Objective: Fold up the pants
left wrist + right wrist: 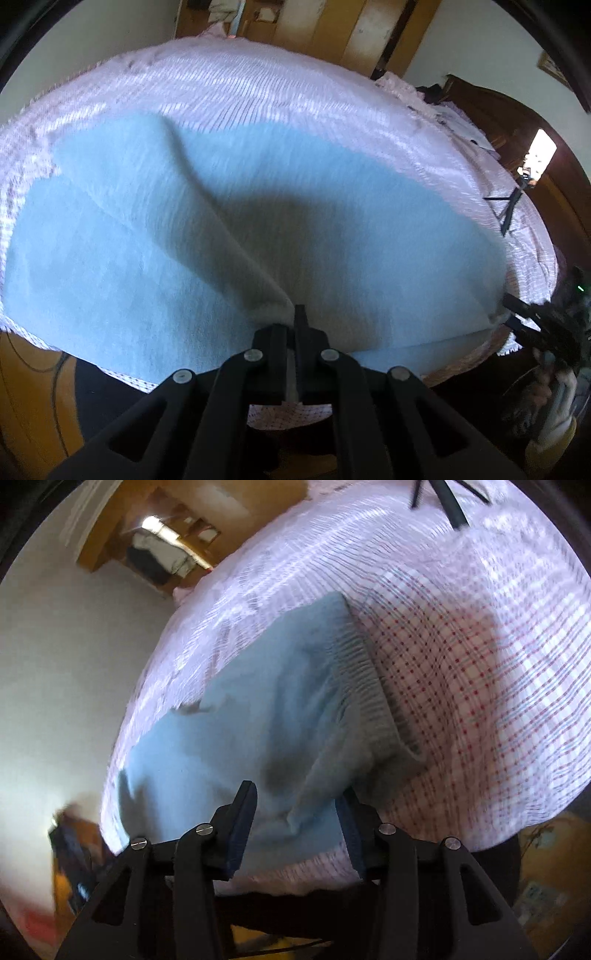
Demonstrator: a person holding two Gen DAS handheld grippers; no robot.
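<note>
Light blue pants [258, 229] lie spread on a bed with a pink checked cover [258, 92]. My left gripper [293, 317] is shut on the near edge of the pants and lifts a ridge of cloth. In the right wrist view the pants [236, 731] show their ribbed waistband [369, 686] on the right. My right gripper [295, 805] is open, its fingers either side of a fold at the waistband corner. The right gripper also shows in the left wrist view [517, 317] at the right edge of the pants.
A black tripod [509, 206] stands on the bed at the right; its legs show in the right wrist view [447, 502]. A dark wooden headboard [498, 110] is at the far right. Wooden wardrobe doors [332, 26] stand behind the bed.
</note>
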